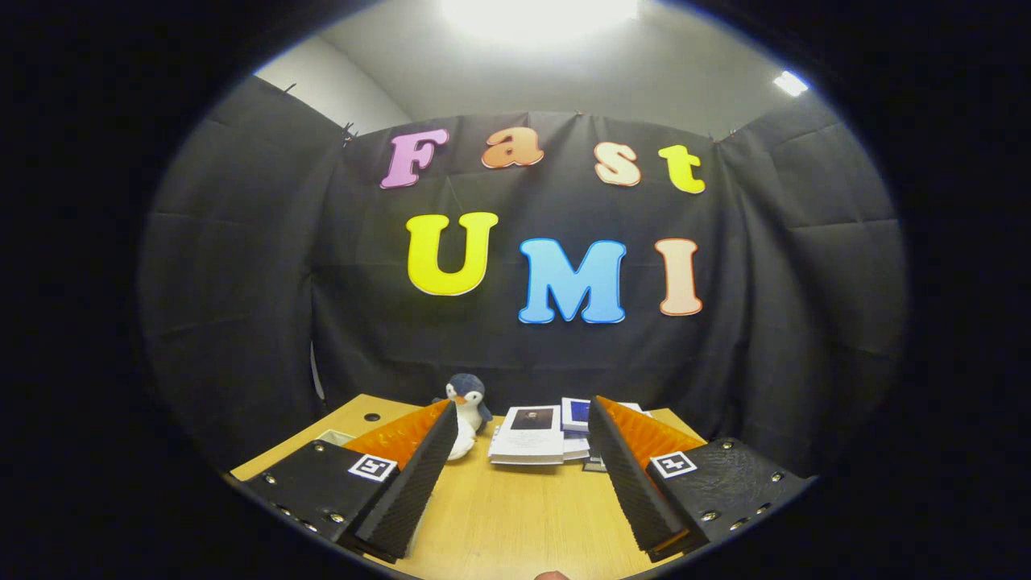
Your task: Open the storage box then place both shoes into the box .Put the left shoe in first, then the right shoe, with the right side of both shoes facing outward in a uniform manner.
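Gripper point(519, 483) sits over a wooden table point(515, 515), its 2 fingers point(407, 483) spread wide apart with nothing between them, just bare tabletop in the gap. Each finger carries a square marker tag on its upper face.

Storage box and shoes: the gripper view does not let their place be told, so no relation to the jaws can be given.

Ahead of the fingers, toward the far table edge:
- A small plush penguin point(467, 407) stands upright just beyond the tip of the left finger, partly covered by it, close to the booth wall point(242, 282).
- A stack of booklets point(529, 439) lies flat between the 2 fingertips and beyond them; the top 1 has a dark picture on a white cover.
- Another booklet with a blue cover point(575, 413) lies just behind that stack, touching or overlapping it, next to the right fingertip.
- A round hole point(371, 417) is in the tabletop left of the penguin, beyond the left finger.
- A pale flat object point(334, 437) peeks out beside the left finger's outer side; too little visible to name.

Booth wall hangs behind the table. Ceiling light point(538, 14) glares overhead.
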